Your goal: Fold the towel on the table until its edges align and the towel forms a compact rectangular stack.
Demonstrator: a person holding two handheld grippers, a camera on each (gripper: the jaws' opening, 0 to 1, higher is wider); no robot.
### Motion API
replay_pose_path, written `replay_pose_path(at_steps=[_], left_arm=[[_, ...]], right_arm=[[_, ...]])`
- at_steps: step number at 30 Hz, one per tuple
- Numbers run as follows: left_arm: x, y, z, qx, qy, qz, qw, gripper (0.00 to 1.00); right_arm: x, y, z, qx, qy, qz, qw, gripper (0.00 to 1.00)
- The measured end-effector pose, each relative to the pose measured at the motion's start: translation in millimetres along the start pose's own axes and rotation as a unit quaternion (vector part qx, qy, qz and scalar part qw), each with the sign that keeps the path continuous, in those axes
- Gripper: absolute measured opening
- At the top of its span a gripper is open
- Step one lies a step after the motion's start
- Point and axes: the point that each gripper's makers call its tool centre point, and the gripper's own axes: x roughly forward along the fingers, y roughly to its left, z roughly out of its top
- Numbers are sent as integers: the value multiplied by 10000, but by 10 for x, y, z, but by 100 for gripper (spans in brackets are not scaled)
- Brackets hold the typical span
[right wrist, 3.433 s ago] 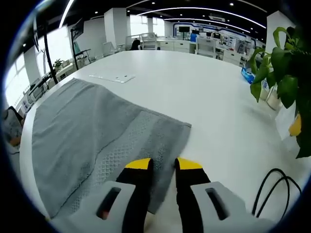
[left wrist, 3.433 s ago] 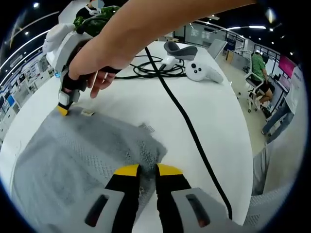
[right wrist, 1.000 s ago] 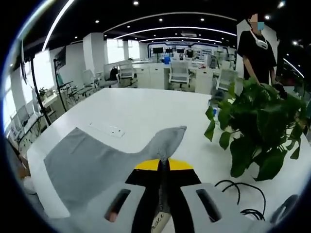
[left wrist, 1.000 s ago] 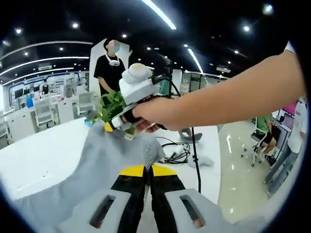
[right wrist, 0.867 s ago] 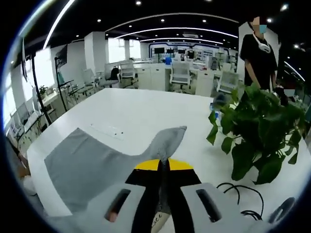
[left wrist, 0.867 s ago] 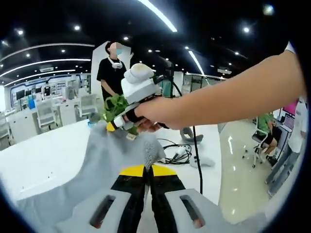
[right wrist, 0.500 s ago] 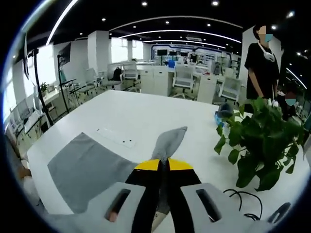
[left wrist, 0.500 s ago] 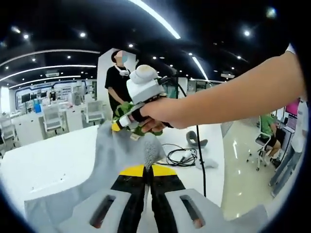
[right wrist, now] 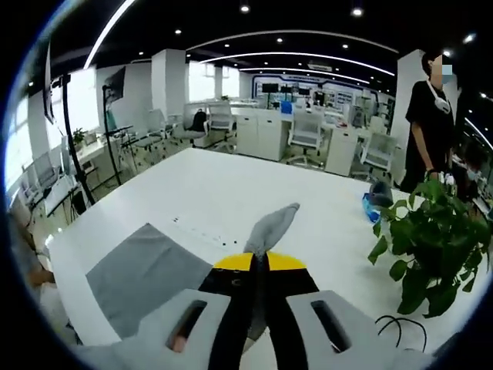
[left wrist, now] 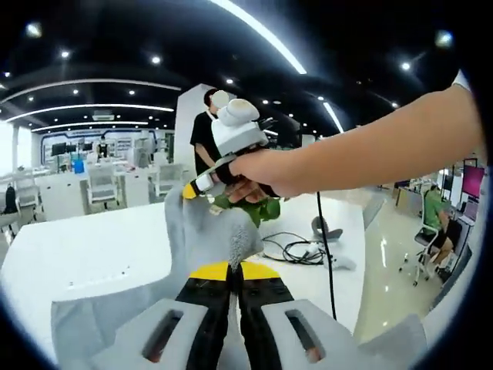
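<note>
Left claw point(left wrist: 234, 268) and right claw point(right wrist: 259, 260) each pinch a corner of the grey towel point(right wrist: 146, 274), lifted; its far part lies on the table point(right wrist: 231, 193). Advise carrying both corners level, laying them squarely on the far edge.

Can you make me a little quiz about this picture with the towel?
1. True or false: both grippers are shut on the towel.
2. What stands on the table at the right of the right gripper view? A) a plant B) a lamp C) a box
3. Fill in: in the left gripper view, the right gripper holds a towel corner ____ the table.

Key:
1. True. The left gripper pinches it too.
2. A, the plant.
3. above
</note>
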Motion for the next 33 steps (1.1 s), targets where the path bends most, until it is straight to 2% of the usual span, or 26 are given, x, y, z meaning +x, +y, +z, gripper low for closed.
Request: replay_pose_path(at_steps=[11,19,27,31,33], left_arm=[[-422,390,-151,-243,-35,425,9988,3],[-639,585,-231,-316,-43,664,9973,3],[-875,798,-397,-499,3,953,9942,3],[-949,835,-468,-522,43,1037,9932,3],[-974,887,-511,-530,64,1087,9926,3]], right_arm=[[232,499,121,-8,26,277,9996,2],[402,918,239,-128,0,547,9984,2],[579,1242,226,-242,79,753,9968,2],[695,1427,232,-354,115,897,9953,2],[674,1522,211,-381,134,945,9947,2]])
